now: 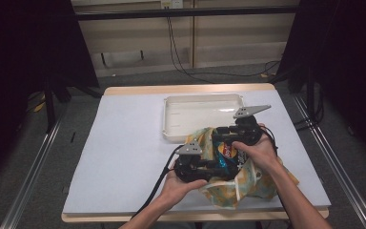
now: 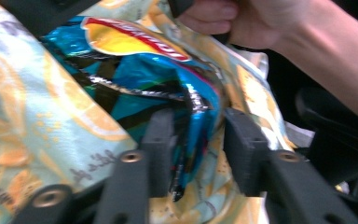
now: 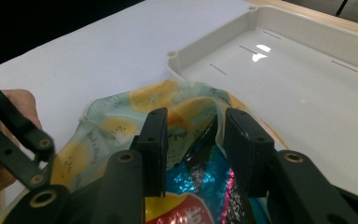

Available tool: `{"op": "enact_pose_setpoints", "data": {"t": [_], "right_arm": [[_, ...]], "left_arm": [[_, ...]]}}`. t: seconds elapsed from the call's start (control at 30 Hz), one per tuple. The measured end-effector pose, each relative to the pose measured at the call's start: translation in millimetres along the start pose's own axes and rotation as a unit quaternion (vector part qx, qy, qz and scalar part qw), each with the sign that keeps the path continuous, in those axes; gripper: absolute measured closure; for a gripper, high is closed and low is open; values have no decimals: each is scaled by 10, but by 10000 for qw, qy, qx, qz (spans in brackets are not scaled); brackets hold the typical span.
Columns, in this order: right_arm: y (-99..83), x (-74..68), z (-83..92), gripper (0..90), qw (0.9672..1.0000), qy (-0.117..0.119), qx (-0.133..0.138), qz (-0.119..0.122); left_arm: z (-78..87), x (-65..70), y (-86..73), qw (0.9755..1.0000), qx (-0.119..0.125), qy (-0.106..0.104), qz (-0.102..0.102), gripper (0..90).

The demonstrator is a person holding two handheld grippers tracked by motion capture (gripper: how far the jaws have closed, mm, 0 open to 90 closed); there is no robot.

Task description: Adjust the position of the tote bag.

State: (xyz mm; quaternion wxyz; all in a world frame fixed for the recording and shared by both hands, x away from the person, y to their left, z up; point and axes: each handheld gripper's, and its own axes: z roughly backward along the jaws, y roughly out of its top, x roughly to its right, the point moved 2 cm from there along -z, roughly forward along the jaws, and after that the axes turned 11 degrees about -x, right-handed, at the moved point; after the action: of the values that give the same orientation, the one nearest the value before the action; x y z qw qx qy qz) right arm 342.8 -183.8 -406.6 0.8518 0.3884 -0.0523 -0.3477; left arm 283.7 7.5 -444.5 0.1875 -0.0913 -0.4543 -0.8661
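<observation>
A blue crisp packet (image 1: 226, 153) with a yellow and red logo sits partly inside a pale lemon-print bag (image 1: 228, 190) near the table's front right. My left gripper (image 1: 220, 168) reaches in from the left. In the left gripper view its jaws (image 2: 198, 140) stand apart around a fold of the packet (image 2: 140, 74) without pinching it, with the lemon-print bag (image 2: 28, 116) beside them. My right gripper (image 1: 218, 134) is at the bag's far rim. Its jaws (image 3: 193, 135) are open, the rim of the bag (image 3: 116, 126) and the packet (image 3: 200, 189) lying between them.
A white shallow tray (image 1: 171, 119) stands just beyond the bag, its near corner (image 3: 172, 58) close to the right jaws. White paper covers the table (image 1: 124, 143), with bare room to the left. Both cables trail toward the front edge.
</observation>
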Motion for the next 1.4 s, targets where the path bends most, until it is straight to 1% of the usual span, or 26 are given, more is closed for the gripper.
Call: {"op": "enact_pose_setpoints", "data": {"t": [0.03, 0.07, 0.1, 0.13, 0.17, 0.2, 0.27, 0.3, 0.33, 0.4, 0.5, 0.57, 0.63, 0.73, 0.77, 0.83, 0.93, 1.0, 1.03, 1.07, 1.13, 1.17, 1.2, 1.23, 1.3, 1.4], "right_arm": [[1, 0, -5, 606, 10000, 1, -9, 11], [1, 2, -8, 606, 10000, -18, -1, 23], [2, 5, -9, 601, 10000, -36, 6, 17], [6, 16, -10, 571, 10000, -66, 20, -2], [6, 16, -10, 571, 10000, -66, 20, -2], [9, 27, -6, 548, 9999, -113, 41, -47], [17, 64, -6, 510, 9998, -163, 68, -96], [19, 111, -16, 520, 9998, -160, 56, -137], [19, 111, -16, 520, 9998, -160, 56, -137], [18, 148, -41, 548, 9998, -19, 29, -172], [32, 167, -79, 651, 9996, 245, -4, -168], [51, 163, -92, 716, 9993, 316, -12, -180], [75, 165, -107, 812, 9993, 324, 9, -189], [98, 177, -121, 900, 9993, 338, 32, -168], [107, 180, -123, 900, 9995, 232, 14, -190], [112, 192, -130, 900, 9996, 201, -27, -208], [93, 206, -123, 900, 9997, 47, -49, -238], [83, 165, -55, 879, 9997, -106, 43, -203], [83, 165, -55, 879, 9997, -106, 43, -203], [78, 153, -24, 857, 9994, -188, 117, -248], [55, 123, 46, 789, 9995, -197, 161, -182], [21, 103, 125, 763, 9992, -256, 229, -178], [21, 103, 125, 763, 9992, -256, 229, -178], [-17, 84, 220, 699, 9987, -333, 346, -178], [-34, 78, 268, 681, 9983, -354, 411, -203], [-138, 83, 430, 613, 9973, -448, 504, -300]], "left_arm": [[-3, 0, 2, 10000, 5, -16, -30, 783], [1, 7, 5, 9999, -8, 116, -38, 834], [2, 5, 5, 9999, -20, 147, -29, 874], [-6, 0, 7, 10000, 5, 77, -8, 891], [-9, -1, 6, 10000, 1, 47, 13, 891], [-9, 0, 10, 10000, -10, 57, -3, 895], [-14, 21, 18, 10000, 35, 20, -75, 895], [-16, 42, 23, 9999, 12, 47, -115, 896], [-17, 57, 27, 9998, 18, -1, -180, 896], [-26, 82, 42, 9996, -15, -27, -265, 896], [-31, 108, 56, 9994, -50, -9, -350, 897], [-39, 122, 57, 9993, -8, -16, -362, 897], [-32, 138, 58, 9990, -61, -6, -434, 897], [-32, 186, 68, 9986, -37, -62, -527, 898], [-20, 199, 74, 9983, -101, -38, -577, 898], [-7, 231, 97, 9985, -41, -68, -537, 898], [34, 248, 120, 9984, 26, -118, -559, 897], [49, 245, 129, 9983, 51, -134, -562, 897], [54, 239, 131, 9984, 53, -119, -549, 897], [64, 234, 134, 9986, 47, -105, -521, 897], [74, 225, 139, 9986, 70, -89, -517, 897], [83, 220, 142, 9985, 62, -82, -529, 897], [85, 218, 146, 9986, 115, -123, -507, 897], [99, 211, 151, 9986, 122, -93, -497, 897], [124, 199, 162, 9987, 135, -93, -486, 897], [166, 190, 181, 9987, 191, -97, -467, 897]]}}
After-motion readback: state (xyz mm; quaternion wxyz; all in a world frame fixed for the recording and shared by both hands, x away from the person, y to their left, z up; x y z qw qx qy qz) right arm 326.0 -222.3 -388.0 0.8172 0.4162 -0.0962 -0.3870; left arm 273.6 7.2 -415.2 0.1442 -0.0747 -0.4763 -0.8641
